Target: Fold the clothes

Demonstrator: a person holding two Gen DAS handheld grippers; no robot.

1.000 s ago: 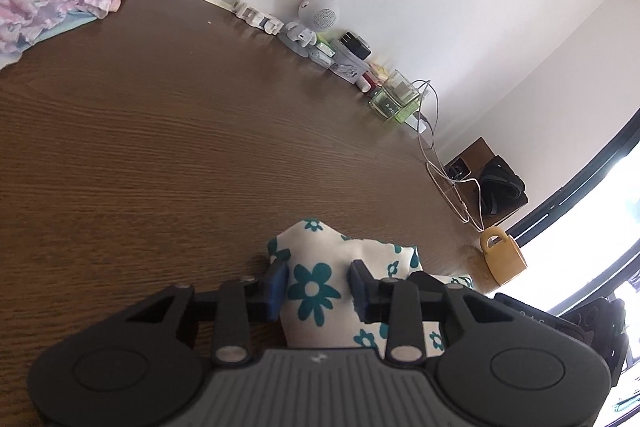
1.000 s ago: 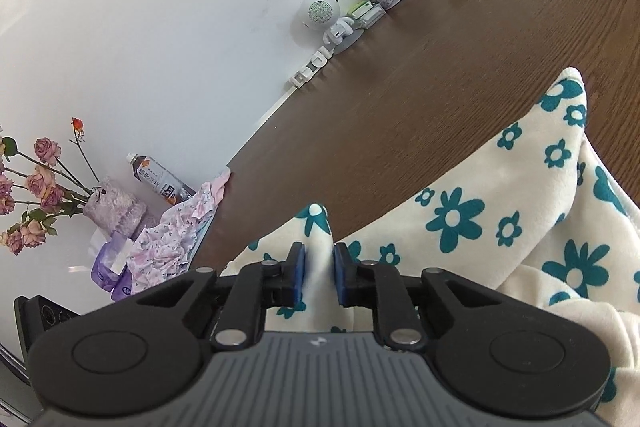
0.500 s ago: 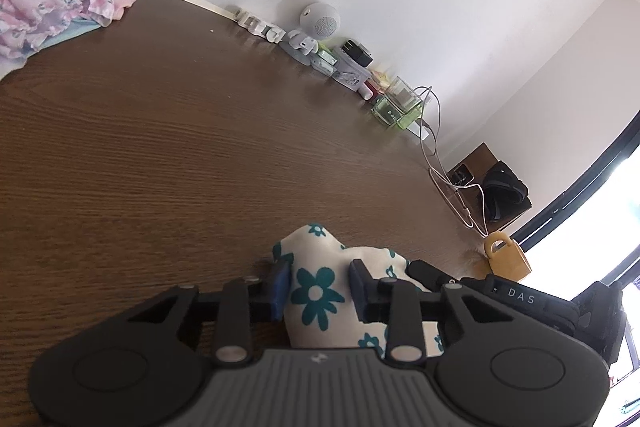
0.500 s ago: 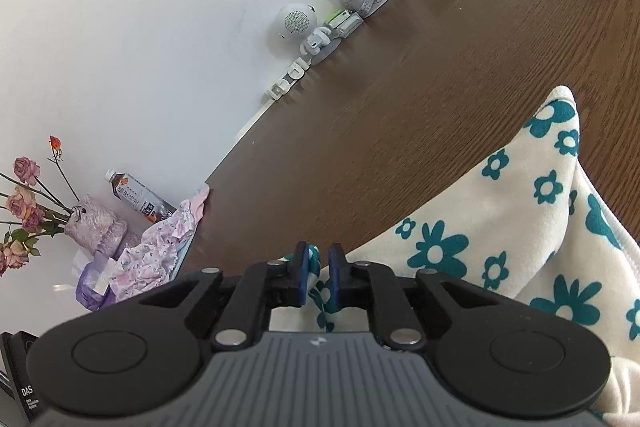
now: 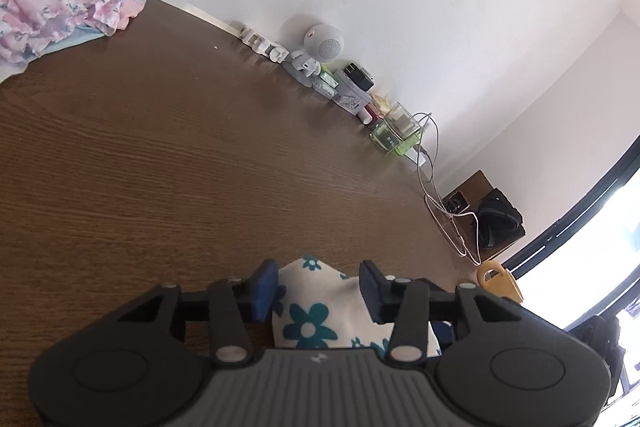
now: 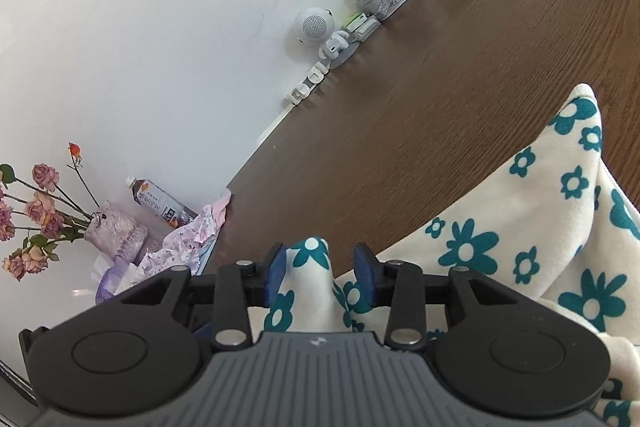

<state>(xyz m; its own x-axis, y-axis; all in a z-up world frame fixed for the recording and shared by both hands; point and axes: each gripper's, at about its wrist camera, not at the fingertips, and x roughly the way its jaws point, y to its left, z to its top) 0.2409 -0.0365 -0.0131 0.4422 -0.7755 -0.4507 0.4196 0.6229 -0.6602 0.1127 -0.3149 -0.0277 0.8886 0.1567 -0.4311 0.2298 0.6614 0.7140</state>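
**Surface and Items Resting on It**

The surface [image 5: 168, 155] is dark brown wood grain, set against a white wall. A cream garment with teal flowers [image 6: 532, 219] lies at the near edge. A pink floral cloth [image 5: 52, 3] is bunched at the far left corner. Along the wall stand a round white speaker [image 5: 324, 43], small white blocks [image 5: 260, 45], a glass container [image 5: 396, 131] and white cables [image 5: 436, 203].

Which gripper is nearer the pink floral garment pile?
Neither clearly. The pink floral garment pile lies far across the table from both the left gripper and the right gripper.
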